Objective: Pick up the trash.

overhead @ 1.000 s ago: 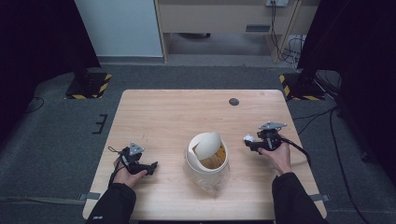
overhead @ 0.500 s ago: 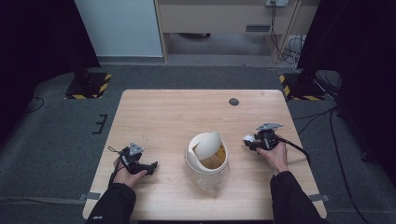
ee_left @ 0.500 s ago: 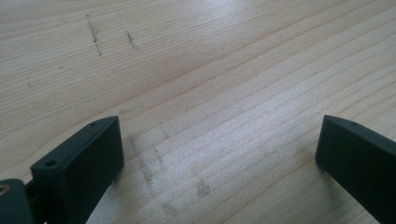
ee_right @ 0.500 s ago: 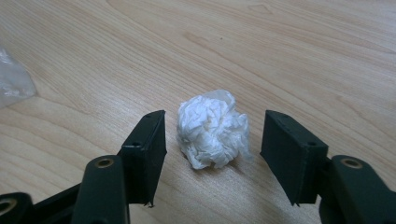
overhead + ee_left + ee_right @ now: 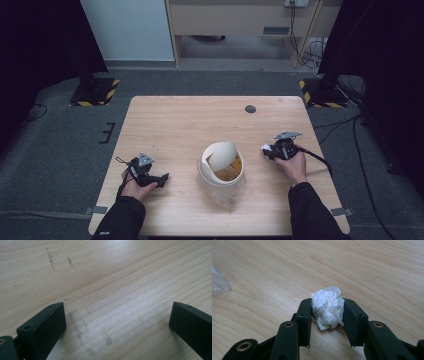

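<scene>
A crumpled white paper ball is squeezed between the jaws of my right gripper; in the high view that gripper sits right of the bin with the white wad at its tip. A small cream bin with a tilted swing lid and a clear liner stands at the table's middle front. My left gripper rests near the front left, and in its own view its jaws stand wide apart over bare wood, nothing between them.
The light wooden table has a dark round cap near its back right. A corner of clear plastic shows at the left of the right gripper view. Grey carpet and dark curtains surround the table.
My right gripper has shifted slightly left and toward the bin with the paper ball. The left gripper has stayed put.
</scene>
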`<act>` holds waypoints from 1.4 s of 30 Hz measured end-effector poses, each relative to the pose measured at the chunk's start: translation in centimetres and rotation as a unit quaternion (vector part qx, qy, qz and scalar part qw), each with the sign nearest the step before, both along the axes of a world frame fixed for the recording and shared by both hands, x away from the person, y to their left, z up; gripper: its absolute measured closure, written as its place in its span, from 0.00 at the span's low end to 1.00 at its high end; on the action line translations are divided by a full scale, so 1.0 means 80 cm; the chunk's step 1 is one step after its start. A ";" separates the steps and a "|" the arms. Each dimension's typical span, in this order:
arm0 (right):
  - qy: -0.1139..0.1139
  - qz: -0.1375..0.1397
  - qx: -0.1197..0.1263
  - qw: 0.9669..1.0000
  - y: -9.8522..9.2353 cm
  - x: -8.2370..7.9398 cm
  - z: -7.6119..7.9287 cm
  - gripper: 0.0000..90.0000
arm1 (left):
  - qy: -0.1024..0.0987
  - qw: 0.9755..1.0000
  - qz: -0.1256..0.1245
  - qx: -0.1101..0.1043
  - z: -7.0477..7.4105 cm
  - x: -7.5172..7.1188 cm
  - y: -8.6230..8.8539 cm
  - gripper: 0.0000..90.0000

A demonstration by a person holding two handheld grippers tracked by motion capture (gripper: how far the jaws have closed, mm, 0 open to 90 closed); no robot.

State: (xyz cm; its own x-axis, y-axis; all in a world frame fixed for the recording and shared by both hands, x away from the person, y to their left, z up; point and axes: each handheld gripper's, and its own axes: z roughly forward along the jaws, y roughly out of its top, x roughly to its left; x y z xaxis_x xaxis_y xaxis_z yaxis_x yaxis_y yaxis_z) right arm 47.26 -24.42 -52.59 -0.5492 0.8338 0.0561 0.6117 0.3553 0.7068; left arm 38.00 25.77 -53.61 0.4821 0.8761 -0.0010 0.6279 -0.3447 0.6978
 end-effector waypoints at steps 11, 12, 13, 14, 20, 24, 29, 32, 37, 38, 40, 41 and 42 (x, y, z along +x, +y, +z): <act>-0.014 0.006 0.026 1.000 -0.004 -0.009 0.019 0.74 | 0.000 1.000 0.000 0.000 0.000 0.000 0.000 0.00; -0.017 0.006 0.030 0.999 -0.005 -0.010 0.022 0.74 | 0.000 1.000 0.000 0.000 0.000 0.000 0.000 0.00; -0.020 0.008 0.035 0.999 -0.006 -0.012 0.025 0.74 | 0.000 1.000 0.000 0.000 0.000 0.000 0.000 0.00; -0.020 0.008 0.035 0.999 -0.006 -0.012 0.025 0.74 | 0.000 1.000 0.000 0.000 0.000 0.000 0.000 0.00; -0.054 0.010 0.077 0.996 -0.015 -0.032 0.054 0.75 | 0.000 1.000 0.000 0.000 0.000 0.000 0.000 0.00; -0.072 0.010 0.095 0.993 -0.017 -0.043 0.067 0.75 | 0.000 1.000 0.000 -0.001 0.000 -0.001 -0.001 0.00; -0.093 0.008 0.114 0.989 -0.024 -0.060 0.080 0.75 | 0.000 1.000 0.000 0.000 0.000 -0.001 -0.001 0.00; -0.102 0.007 0.121 0.987 -0.028 -0.068 0.086 0.75 | 0.000 1.000 0.000 0.000 0.000 -0.001 -0.001 0.00; -0.117 0.006 0.137 0.984 -0.034 -0.082 0.097 0.74 | 0.000 1.000 0.000 -0.001 0.000 -0.001 -0.001 0.00; -0.117 0.006 0.137 0.984 -0.034 -0.082 0.097 0.74 | 0.000 1.000 0.000 -0.001 0.000 -0.001 -0.001 0.00; -0.126 0.006 0.145 0.981 -0.036 -0.087 0.104 0.74 | 0.000 1.000 0.000 -0.001 0.000 -0.001 -0.001 0.00; -0.131 0.006 0.151 0.980 -0.037 -0.089 0.109 0.74 | 0.000 1.000 0.000 -0.001 0.000 -0.001 -0.001 0.00; -0.136 0.007 0.153 0.979 -0.038 -0.090 0.112 0.74 | 0.000 1.000 0.000 -0.001 0.000 -0.001 -0.001 0.00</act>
